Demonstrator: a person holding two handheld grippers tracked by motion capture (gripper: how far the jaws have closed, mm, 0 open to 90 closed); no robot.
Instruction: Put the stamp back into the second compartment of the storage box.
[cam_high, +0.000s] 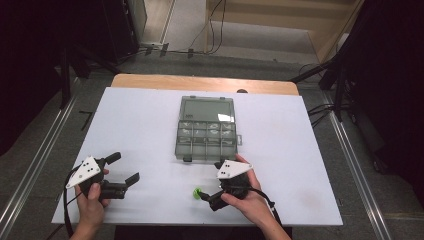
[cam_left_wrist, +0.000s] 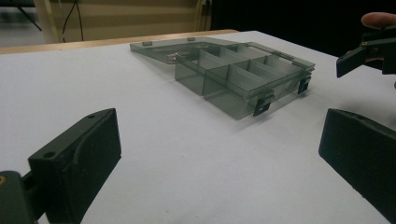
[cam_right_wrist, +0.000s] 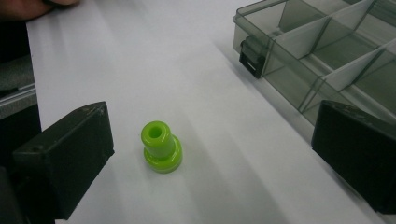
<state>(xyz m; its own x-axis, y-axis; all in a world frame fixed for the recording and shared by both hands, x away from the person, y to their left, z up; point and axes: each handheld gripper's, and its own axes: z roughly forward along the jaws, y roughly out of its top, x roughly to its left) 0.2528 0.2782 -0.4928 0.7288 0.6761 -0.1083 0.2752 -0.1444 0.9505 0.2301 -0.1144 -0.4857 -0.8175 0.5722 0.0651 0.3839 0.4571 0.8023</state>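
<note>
Item: green peg (cam_right_wrist: 161, 147) (upright, on the table (cam_high: 150, 125)).
Right gripper (cam_right_wrist: 210, 154): jaws wide, peg between them.
Left gripper (cam_left_wrist: 219, 158): wide, idle.
Advice: centre, close low on the flange.

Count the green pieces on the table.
1. A single green piece stands upright on the white table, between the open jaws of the right claw, in front of the open compartment box. The box's compartments look empty.

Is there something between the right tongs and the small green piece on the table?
Nothing visible does. The right tongs stand open, and the green piece sits upright on bare white table between the two jaws, touching neither. The grey compartment box lies off to the side, out of that path.
</note>
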